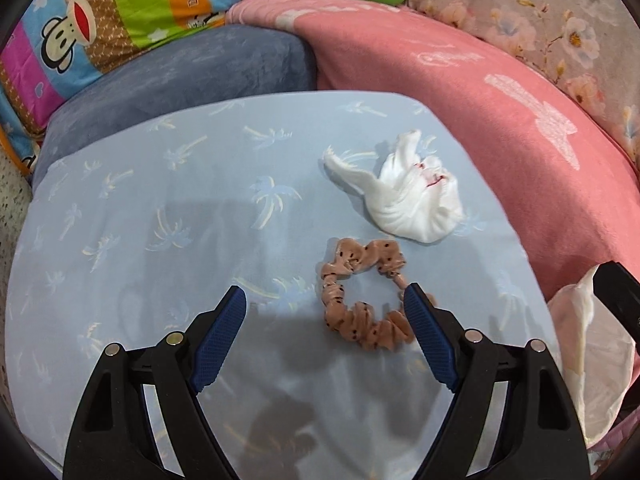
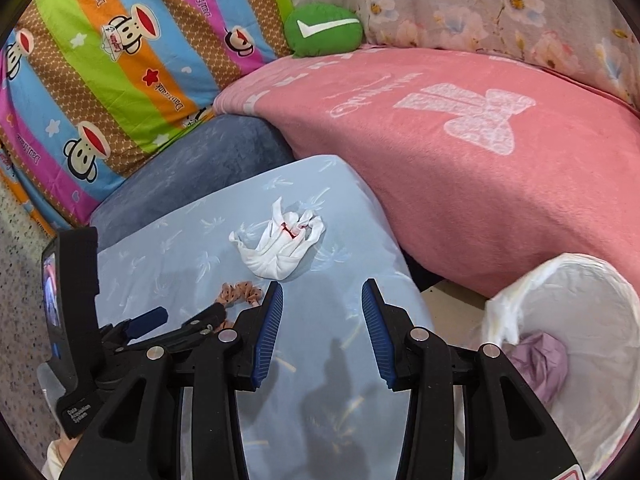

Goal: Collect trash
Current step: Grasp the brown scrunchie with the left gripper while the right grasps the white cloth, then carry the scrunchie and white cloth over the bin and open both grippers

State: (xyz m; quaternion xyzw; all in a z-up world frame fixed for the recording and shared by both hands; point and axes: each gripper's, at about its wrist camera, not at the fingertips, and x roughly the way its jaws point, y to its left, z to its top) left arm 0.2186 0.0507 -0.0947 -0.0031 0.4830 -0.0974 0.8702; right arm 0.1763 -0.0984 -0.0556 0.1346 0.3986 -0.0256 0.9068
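the crumpled white tissue (image 2: 282, 250), marked with a few red specks, lies on the pale blue palm-print cushion (image 2: 192, 240), and the whole move turns on where it sits against the two sets of tongs. from the right tongs (image 2: 322, 330) it lies straight ahead and a touch to the left of their centre line, beyond the tips with bare cushion between; their jaws stand partly open with nothing between them. from the left tongs (image 1: 324, 310) the tissue (image 1: 404, 196) lies ahead but off to the right, and the tan dotted scrunchie (image 1: 362, 292) sits between, right at the right-hand pad. those jaws stand wide and hold nothing. the tissue's long axis runs slantwise, from a thin tail at the left to the fat bunched end at the right, so it lies roughly across the right tongs' line of approach. by my reading the right hand is the better placed: a clear line in, and the lined bin (image 2: 592, 280), already holding a mauve wad, is just beside it on the right. the scrunchie is likely not trash, so a left-hand reach risks snagging it.
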